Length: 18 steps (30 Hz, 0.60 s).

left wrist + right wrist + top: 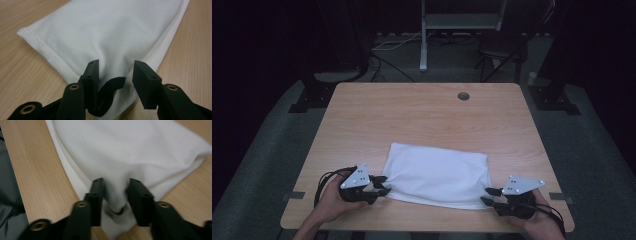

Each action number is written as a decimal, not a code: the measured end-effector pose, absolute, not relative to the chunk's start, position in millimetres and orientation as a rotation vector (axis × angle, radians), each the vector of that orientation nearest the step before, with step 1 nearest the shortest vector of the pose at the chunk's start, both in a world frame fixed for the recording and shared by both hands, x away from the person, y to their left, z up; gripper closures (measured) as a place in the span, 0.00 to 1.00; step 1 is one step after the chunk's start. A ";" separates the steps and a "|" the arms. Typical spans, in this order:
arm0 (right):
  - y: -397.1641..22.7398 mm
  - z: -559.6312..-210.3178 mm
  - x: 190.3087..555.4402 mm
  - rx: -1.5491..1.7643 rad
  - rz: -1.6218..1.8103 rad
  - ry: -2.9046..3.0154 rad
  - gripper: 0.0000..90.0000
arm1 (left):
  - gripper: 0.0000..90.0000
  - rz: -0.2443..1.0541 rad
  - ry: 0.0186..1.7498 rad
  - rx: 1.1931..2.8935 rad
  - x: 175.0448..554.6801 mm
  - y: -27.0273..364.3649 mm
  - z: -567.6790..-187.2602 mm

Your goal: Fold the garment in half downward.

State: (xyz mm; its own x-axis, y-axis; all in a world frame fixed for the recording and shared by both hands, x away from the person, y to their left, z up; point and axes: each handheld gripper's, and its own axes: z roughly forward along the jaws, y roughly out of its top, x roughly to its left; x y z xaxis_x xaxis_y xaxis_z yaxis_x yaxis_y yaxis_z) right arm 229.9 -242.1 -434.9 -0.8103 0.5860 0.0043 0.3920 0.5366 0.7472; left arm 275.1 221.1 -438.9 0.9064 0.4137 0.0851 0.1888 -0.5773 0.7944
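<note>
The folded white cloth [437, 175] lies on the desk [422, 115] near its front edge, soft and limp, so grip its near corners, where your left hand-held gripper [381, 184] and right hand-held gripper [488, 196] wait parted, astride the fabric, unclenched.

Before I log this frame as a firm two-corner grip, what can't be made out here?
- Left gripper: jaws stand apart over the cloth; its near corner lies under the jaws, so contact is unclear.
- Right gripper: right gripper view is blurred; cloth bunches between the jaws, clamping uncertain.
- High view: both grippers' tips are too small to judge.
- Cloth's layers: hidden by its top face.
</note>
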 end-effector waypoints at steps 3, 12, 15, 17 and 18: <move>-242.3 -435.5 229.6 0.826 1.144 2.546 0.90 | 0.78 0.335 0.429 2.200 275.2 220.9 -438.3; -252.4 -420.1 222.5 0.853 1.191 2.545 0.91 | 0.88 0.318 0.431 2.207 270.1 220.7 -435.0; -256.2 -420.4 220.4 0.860 1.180 2.560 0.91 | 0.87 0.290 0.424 2.215 266.4 221.5 -435.2; -257.8 -423.5 219.4 0.861 1.161 2.586 0.90 | 0.85 0.269 0.417 2.217 263.7 222.0 -436.0; -258.3 -424.8 219.4 0.867 1.152 2.592 0.89 | 0.85 0.261 0.414 2.220 262.4 222.0 -436.2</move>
State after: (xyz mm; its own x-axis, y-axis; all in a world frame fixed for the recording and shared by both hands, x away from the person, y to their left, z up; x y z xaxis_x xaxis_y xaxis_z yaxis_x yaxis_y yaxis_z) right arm 219.4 -258.3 -424.8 -0.8150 0.5749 0.0727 0.4392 0.5309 0.7247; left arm 262.4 222.0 -436.2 0.9237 0.3804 0.0454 0.2053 -0.5916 0.7797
